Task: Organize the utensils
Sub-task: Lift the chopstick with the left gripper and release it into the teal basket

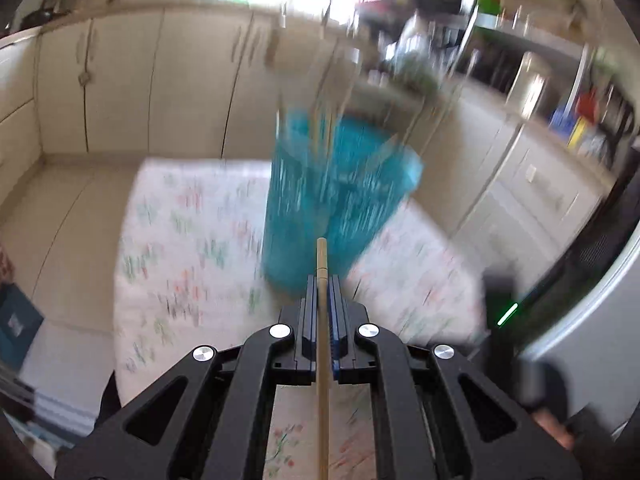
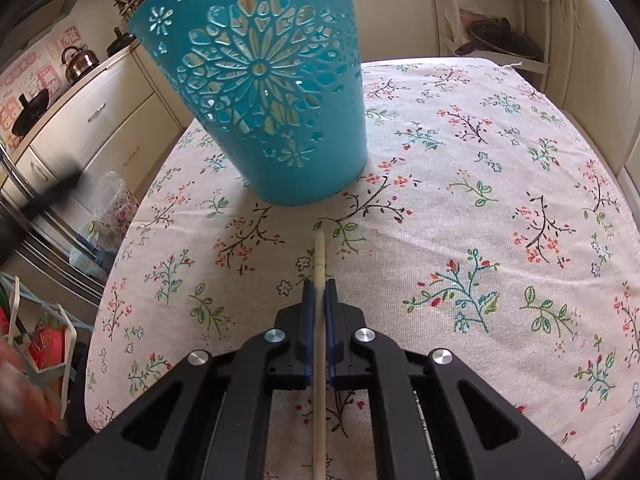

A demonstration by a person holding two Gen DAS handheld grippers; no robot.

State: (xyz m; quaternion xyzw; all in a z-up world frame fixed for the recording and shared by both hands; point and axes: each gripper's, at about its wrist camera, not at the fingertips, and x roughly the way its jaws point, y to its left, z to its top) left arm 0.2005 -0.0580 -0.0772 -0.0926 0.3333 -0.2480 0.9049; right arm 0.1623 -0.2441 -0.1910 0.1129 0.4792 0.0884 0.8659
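A teal holder (image 2: 260, 92) with a cut-out daisy and small star flowers stands at 11 o'clock on the off-white tablecloth (image 2: 460, 184), which is printed with black twigs, red-orange blossoms and green leaves. At 6 o'clock, black grippers with blue pads clamp pale wooden chopsticks (image 2: 319, 264).

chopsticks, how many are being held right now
2. One chopstick is clamped in the left tool, one chopstick in the right tool. The blurred left view hints at more sticks standing in the blue holder; those can't be counted.
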